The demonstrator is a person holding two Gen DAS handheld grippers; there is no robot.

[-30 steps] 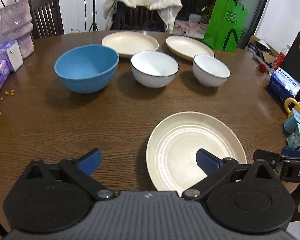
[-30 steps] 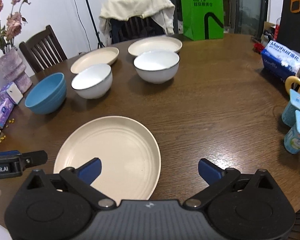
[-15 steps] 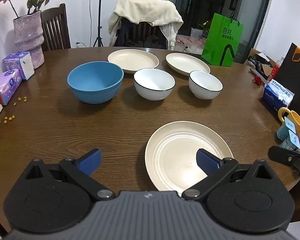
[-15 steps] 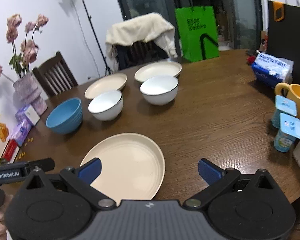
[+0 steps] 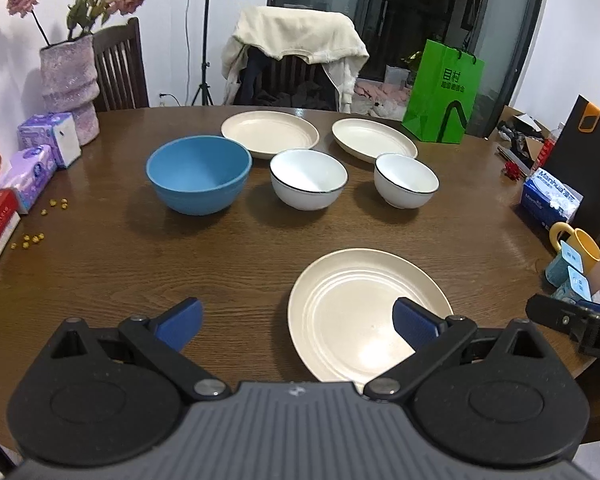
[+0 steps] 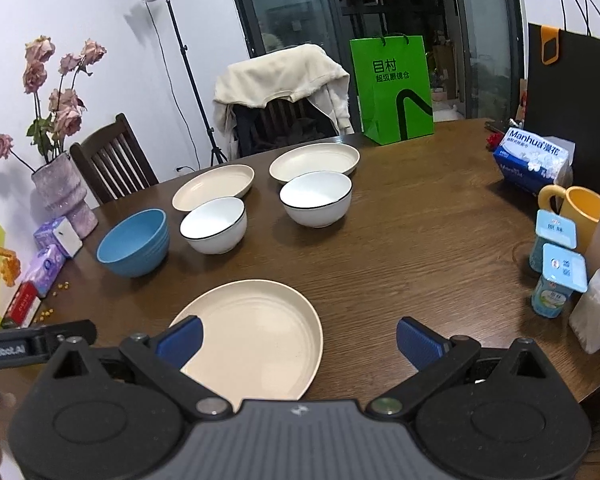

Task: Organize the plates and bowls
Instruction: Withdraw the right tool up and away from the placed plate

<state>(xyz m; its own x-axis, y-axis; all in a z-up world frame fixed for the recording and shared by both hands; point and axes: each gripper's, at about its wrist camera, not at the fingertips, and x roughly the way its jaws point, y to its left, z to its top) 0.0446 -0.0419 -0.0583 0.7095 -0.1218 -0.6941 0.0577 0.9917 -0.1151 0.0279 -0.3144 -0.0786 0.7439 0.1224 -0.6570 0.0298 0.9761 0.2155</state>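
Note:
A cream plate (image 5: 360, 308) lies near the table's front edge, also in the right wrist view (image 6: 256, 328). Behind it stand a blue bowl (image 5: 198, 174), a larger white bowl (image 5: 308, 178) and a smaller white bowl (image 5: 406, 180). Two more cream plates (image 5: 270, 134) (image 5: 374, 138) lie at the back. My left gripper (image 5: 296, 326) is open and empty, raised above the table left of the near plate. My right gripper (image 6: 298, 340) is open and empty, raised over the near plate's right side.
A green bag (image 5: 442, 92) stands at the back right. A tissue pack (image 6: 534, 160), yellow mug (image 6: 576, 210) and yogurt cups (image 6: 556, 280) sit at the right. A vase (image 5: 70, 88) and tissue boxes (image 5: 34, 166) sit at the left. Chairs stand behind the table.
Both grippers have risen and drawn back from the table, so more of the room shows. Both stay open. The dishes have not moved.

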